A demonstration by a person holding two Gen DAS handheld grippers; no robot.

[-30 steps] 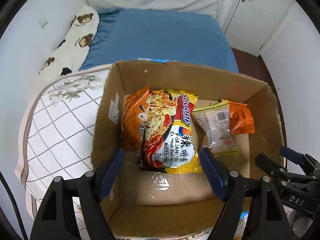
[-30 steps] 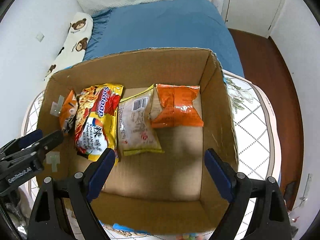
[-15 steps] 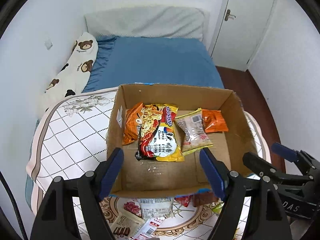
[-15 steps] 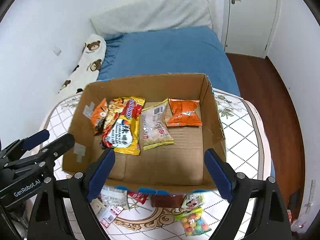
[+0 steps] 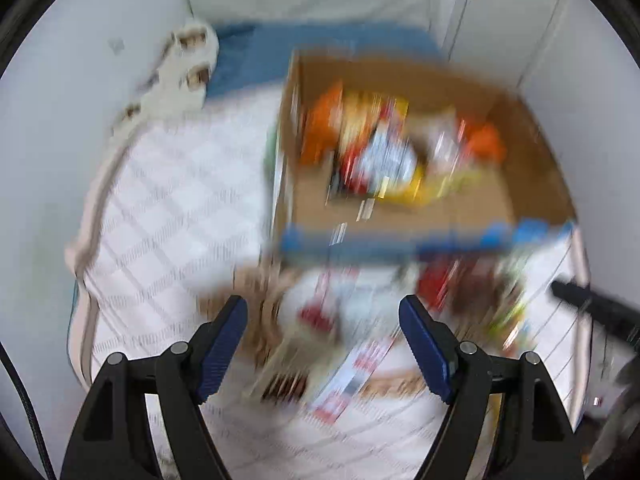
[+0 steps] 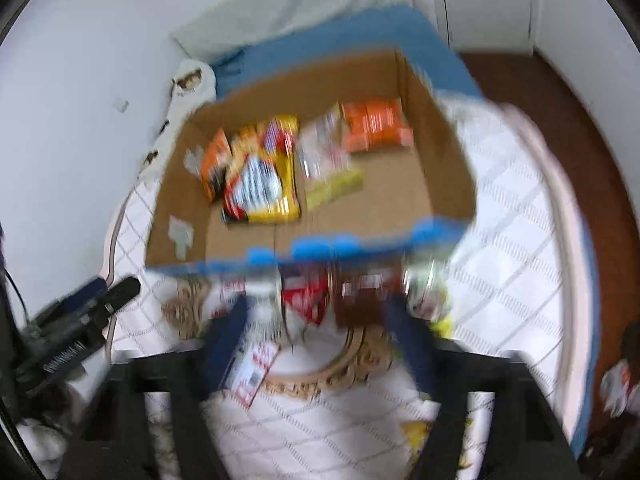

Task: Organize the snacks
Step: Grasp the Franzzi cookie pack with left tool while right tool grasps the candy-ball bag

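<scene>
Both views are motion-blurred. The cardboard box (image 5: 520,184) (image 6: 380,208) holds a yellow noodle packet (image 5: 380,160) (image 6: 264,184), orange packets (image 6: 376,124) and a pale packet. Loose snack packets (image 5: 360,360) (image 6: 304,300) lie on the cloth in front of the box. My left gripper (image 5: 324,340) hovers open above them, gripping nothing. My right gripper (image 6: 316,340) hangs over the same heap with its jaws closing. Packets show below its gap, but I see no pad pressing on one. Each gripper shows at the edge of the other's view.
A white checked quilted cloth (image 5: 168,200) covers the table under the box. Behind are a blue bed (image 6: 340,36) and a teddy-print pillow (image 5: 180,64). Brown wooden floor (image 6: 560,120) lies to the right, white walls and a door beyond.
Both grippers have drawn back from over the box, so the loose packets in front of it now lie under them. The right jaws stand narrower than before.
</scene>
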